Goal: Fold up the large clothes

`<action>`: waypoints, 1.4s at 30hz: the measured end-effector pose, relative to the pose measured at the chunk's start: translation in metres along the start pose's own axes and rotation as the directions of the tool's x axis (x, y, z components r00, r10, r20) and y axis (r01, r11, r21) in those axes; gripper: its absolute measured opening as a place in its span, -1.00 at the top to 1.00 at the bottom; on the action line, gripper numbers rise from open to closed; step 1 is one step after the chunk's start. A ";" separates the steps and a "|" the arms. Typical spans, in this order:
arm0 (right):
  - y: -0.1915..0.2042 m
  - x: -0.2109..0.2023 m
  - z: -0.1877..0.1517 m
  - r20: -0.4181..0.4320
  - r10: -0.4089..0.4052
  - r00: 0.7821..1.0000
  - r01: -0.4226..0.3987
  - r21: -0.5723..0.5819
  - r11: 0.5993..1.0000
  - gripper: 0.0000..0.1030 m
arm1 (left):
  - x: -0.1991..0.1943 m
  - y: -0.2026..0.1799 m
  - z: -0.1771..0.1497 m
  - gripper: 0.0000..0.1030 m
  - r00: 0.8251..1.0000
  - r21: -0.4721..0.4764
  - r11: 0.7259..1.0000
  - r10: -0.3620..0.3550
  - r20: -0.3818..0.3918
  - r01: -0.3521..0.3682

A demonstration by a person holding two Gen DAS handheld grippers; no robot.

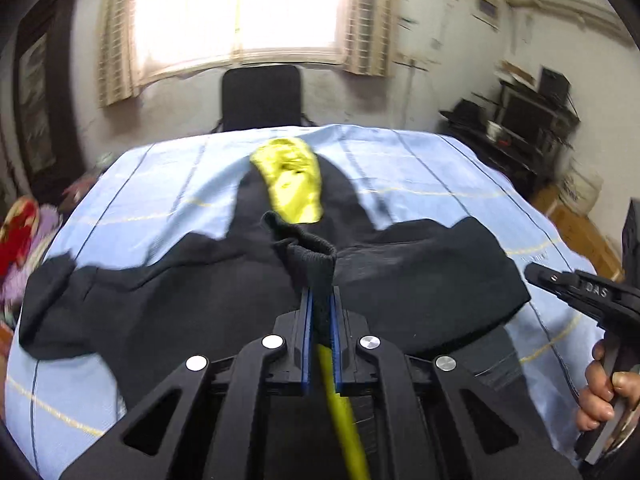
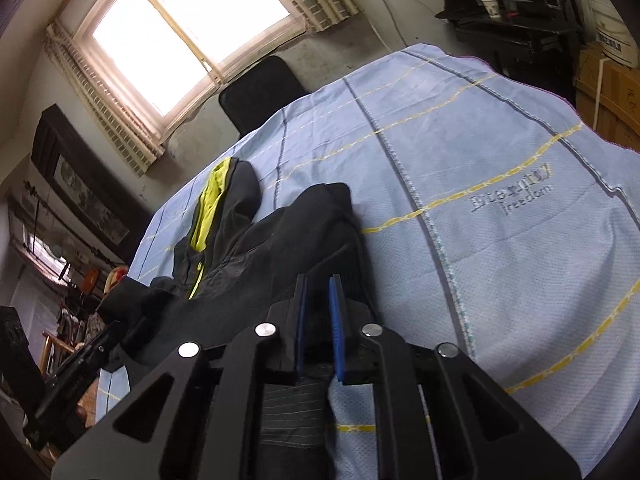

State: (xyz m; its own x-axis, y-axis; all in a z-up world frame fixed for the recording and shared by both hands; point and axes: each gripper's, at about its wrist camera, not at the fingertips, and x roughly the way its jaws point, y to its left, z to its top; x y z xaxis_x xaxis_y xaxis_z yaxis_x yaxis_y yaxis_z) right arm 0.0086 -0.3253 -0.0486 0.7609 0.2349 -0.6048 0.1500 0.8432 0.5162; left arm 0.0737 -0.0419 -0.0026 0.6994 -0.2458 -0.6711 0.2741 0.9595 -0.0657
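Our left tongs [image 1: 320, 300] are clenched on the black jacket [image 1: 224, 280]; our right tongs [image 2: 318, 300] pinch its hem. Either thin grip may slip when lifted.

A: Bright window [image 1: 240, 8] up back, black chair [image 1: 262, 96] right under it.
B: Blue sheet [image 2: 500, 152] says "freedom". Hat [image 2: 460, 2] and cup [image 2: 490, 7] on the dark shelf [image 2: 520, 36].
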 end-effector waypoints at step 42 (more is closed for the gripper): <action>0.061 0.088 -0.027 -0.219 -0.100 0.971 0.050 -0.222 0.974 0.84 | 0.045 0.072 -0.023 0.50 0.981 -0.175 0.984 0.005 -0.195 -0.040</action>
State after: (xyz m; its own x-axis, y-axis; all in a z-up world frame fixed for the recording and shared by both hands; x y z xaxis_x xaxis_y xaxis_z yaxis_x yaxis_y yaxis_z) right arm 0.0677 -0.2401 -0.0860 0.5853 0.2495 -0.7715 0.0445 0.9402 0.3378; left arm 0.1099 0.0193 -0.0544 0.5586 -0.2095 -0.8025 0.1269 0.9778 -0.1670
